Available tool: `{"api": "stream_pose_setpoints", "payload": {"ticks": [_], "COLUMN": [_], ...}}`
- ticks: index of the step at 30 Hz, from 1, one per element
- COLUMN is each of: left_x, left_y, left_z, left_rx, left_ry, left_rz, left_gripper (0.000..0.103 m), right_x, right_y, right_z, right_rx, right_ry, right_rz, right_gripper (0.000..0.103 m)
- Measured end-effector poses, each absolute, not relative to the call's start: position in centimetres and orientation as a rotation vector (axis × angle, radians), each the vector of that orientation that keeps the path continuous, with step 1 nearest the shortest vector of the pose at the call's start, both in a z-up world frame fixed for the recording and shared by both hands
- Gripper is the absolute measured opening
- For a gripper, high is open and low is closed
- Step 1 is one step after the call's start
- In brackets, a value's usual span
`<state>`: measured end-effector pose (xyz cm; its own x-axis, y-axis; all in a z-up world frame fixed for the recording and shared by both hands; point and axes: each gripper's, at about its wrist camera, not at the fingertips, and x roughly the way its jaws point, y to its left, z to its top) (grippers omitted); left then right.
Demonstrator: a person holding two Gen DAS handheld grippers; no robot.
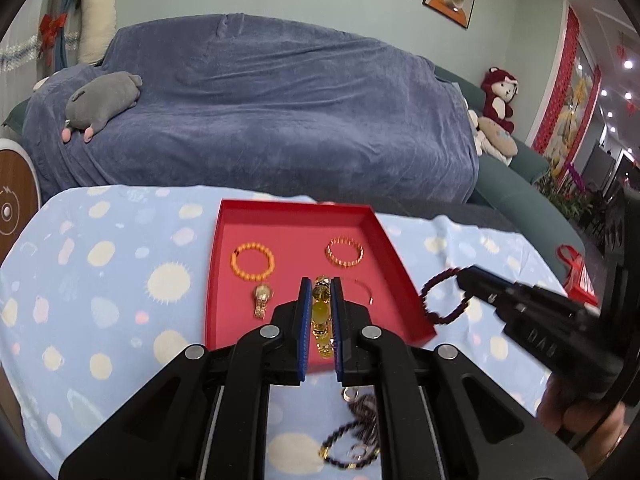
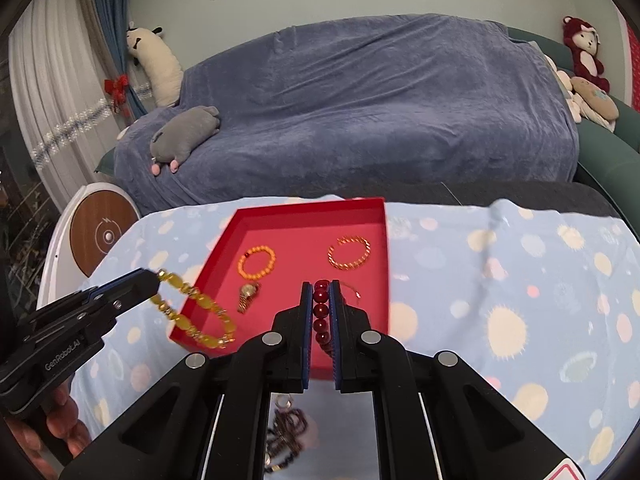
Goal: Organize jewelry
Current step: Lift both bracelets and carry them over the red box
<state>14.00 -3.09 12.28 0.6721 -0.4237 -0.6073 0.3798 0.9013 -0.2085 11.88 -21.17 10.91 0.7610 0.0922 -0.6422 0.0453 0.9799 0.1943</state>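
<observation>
My left gripper (image 1: 321, 285) is shut on a yellow bead bracelet (image 1: 322, 316), held above the near edge of the red tray (image 1: 294, 209). From the right wrist view that yellow bead bracelet (image 2: 192, 312) hangs from the left gripper (image 2: 154, 280). My right gripper (image 2: 321, 286) is shut on a dark red bead bracelet (image 2: 321, 312); the left wrist view shows this dark red bracelet (image 1: 442, 294) dangling from the right gripper (image 1: 466, 276) just right of the tray. In the tray lie an orange bead bracelet (image 1: 253, 261), a gold chain bracelet (image 1: 345, 252), a gold watch (image 1: 262, 300) and a thin bangle (image 1: 366, 290).
Dark beaded jewelry (image 1: 354, 432) lies in a heap on the blue spotted cloth (image 1: 120, 280) near me. Behind the table stands a sofa under a blue blanket (image 1: 260, 100) with a grey plush toy (image 1: 102, 102). A round white and wood device (image 2: 100, 236) sits left.
</observation>
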Motion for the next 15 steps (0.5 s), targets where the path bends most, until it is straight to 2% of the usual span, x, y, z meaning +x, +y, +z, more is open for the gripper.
{"api": "stream_pose_setpoints", "payload": {"ticks": [6, 15], "left_x": [16.6, 18.9], "left_y": [-3.7, -2.6], "left_z": [11.2, 6.1], "left_rx": [-0.108, -0.179], "left_ry": [0.731, 0.85], "left_rz": [-0.439, -0.391], "left_gripper": [0.009, 0.009], "right_x": [14.6, 16.2], "right_y": [-19.5, -19.1], "right_z": [9.3, 4.3], "right_rx": [0.234, 0.265], "right_ry": [0.739, 0.847], "right_rz": [0.059, 0.046], "right_gripper": [0.008, 0.008]}}
